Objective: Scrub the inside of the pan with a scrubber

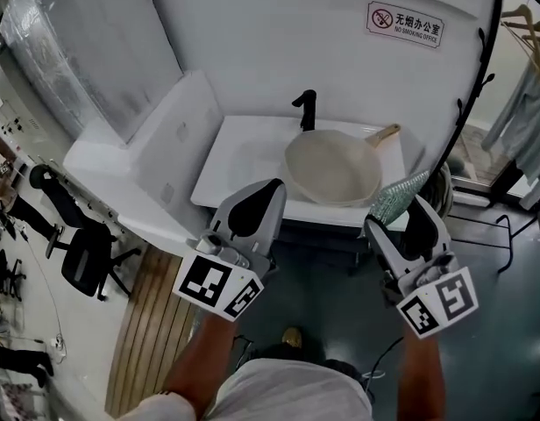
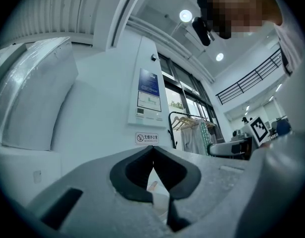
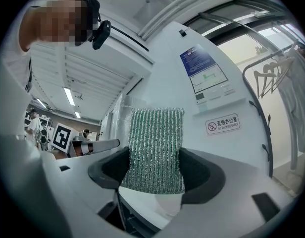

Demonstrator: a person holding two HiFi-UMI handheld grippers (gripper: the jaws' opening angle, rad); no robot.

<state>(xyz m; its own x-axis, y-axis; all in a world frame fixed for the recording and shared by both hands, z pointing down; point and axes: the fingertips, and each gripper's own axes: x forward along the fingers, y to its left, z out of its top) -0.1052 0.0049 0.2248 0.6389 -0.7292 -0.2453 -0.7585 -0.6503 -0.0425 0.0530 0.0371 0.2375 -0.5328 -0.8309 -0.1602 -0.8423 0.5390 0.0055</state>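
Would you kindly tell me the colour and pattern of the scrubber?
The scrubber is green with silvery vertical ribs; the right gripper view shows it best.

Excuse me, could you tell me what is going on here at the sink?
A person stands at the sink with a gripper in each hand. The right gripper is clamped on a green scrubber; the left gripper is shut and empty. The pan lies in the sink, and neither gripper touches it yet.

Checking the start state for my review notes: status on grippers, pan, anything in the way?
Left gripper shut, empty. Right gripper shut on green scrubber, short of the sink. Pan in sink, untouched. Only the faucet stands behind it.
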